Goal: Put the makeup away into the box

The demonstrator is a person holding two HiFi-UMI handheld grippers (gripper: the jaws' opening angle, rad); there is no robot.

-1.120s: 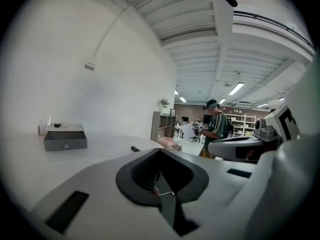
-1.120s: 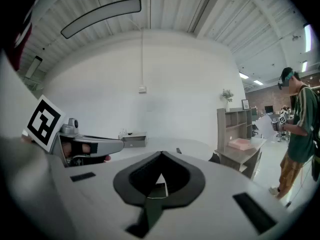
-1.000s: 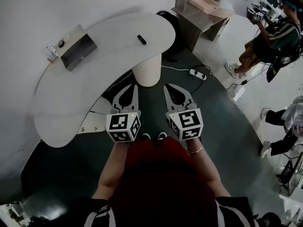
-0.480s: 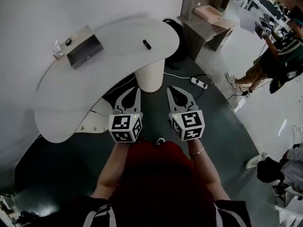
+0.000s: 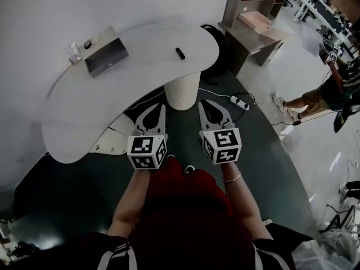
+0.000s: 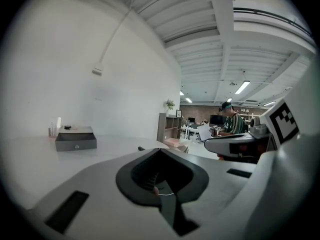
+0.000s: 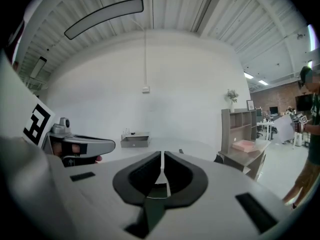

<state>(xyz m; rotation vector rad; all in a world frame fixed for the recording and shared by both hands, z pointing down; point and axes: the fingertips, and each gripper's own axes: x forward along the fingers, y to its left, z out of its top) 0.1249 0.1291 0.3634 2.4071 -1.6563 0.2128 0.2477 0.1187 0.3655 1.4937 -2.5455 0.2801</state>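
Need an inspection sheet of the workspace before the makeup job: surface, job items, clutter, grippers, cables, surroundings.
Surface: white curved table on a ribbed pedestal.
Job's things: grey box at the table's far left; small clear containers and a small dark item beside it; a black stick-shaped item lying apart toward the right end.
Clutter: nothing seen.
Grippers: left gripper and right gripper both shut, nothing between the jaws, held short of the table.
Cables: power strip with leads on the floor by the pedestal.
Surroundings: wooden desk beyond the table; a person standing at right.
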